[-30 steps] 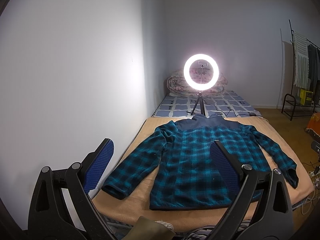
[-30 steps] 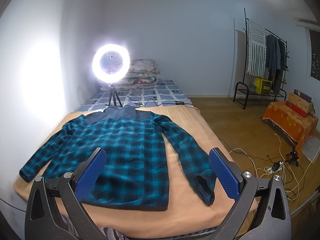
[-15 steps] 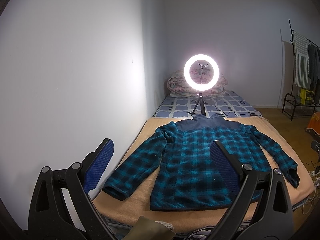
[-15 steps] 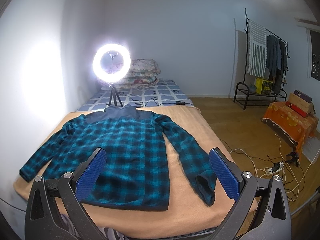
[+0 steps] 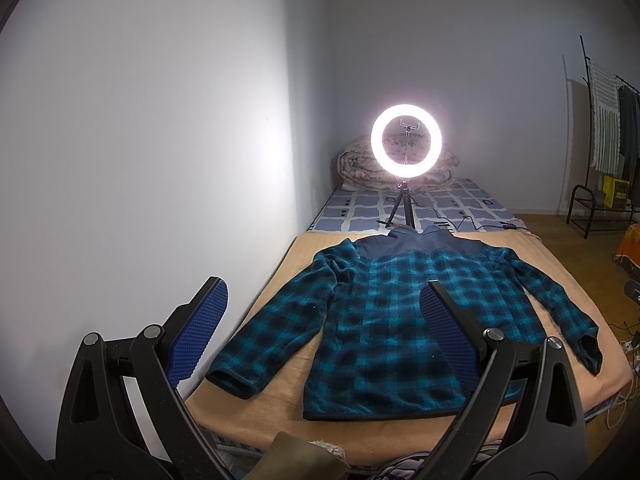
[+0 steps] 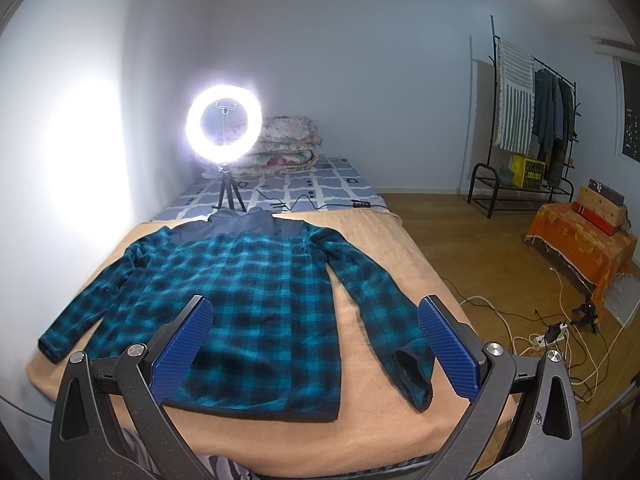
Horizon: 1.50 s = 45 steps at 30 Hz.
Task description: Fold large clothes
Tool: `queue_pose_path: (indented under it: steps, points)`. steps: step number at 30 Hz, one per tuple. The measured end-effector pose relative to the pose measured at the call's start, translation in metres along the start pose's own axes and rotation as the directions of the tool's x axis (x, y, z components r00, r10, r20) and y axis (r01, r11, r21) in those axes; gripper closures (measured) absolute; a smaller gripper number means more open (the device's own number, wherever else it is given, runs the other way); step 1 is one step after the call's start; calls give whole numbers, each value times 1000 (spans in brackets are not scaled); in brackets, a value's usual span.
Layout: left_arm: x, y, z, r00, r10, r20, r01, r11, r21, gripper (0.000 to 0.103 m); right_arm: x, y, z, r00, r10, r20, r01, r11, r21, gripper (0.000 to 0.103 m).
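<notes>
Plaid jacket point(image 6: 256, 296) flat on blanketed bed point(image 6: 384, 436)

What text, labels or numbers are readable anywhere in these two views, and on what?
None readable.
Yellow crate under the clothes rack: dark marks, too blurred to read.
Dark panel on the right wall: pale specks, too small to read.
Plaid jacket, ring light and both grippers: no print visible.

Our left gripper point(image 5: 324, 328) and right gripper point(image 6: 316, 344) share one build: black angular arms, silver screws, blue dimpled pads point(image 6: 182, 346) lining each finger.
</notes>
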<state>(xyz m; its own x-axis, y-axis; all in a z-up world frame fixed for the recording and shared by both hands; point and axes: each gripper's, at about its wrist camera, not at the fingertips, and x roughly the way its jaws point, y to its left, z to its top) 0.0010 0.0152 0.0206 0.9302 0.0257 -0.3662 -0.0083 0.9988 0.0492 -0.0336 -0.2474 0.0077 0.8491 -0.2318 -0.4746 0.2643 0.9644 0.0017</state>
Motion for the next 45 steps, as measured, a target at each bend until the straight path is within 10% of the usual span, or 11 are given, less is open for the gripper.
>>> queue_pose_path:
  steps: [34,45]
  points:
    - [70,66,-69,974,182,-135,-184,983,2,4,51,63,30,999,48,-20,-50,992,-112,1]
    - [96,107,-111,952,187,-243,-210,975,-74,10,93,129,46,979,199,-41,-202,935,-291,1]
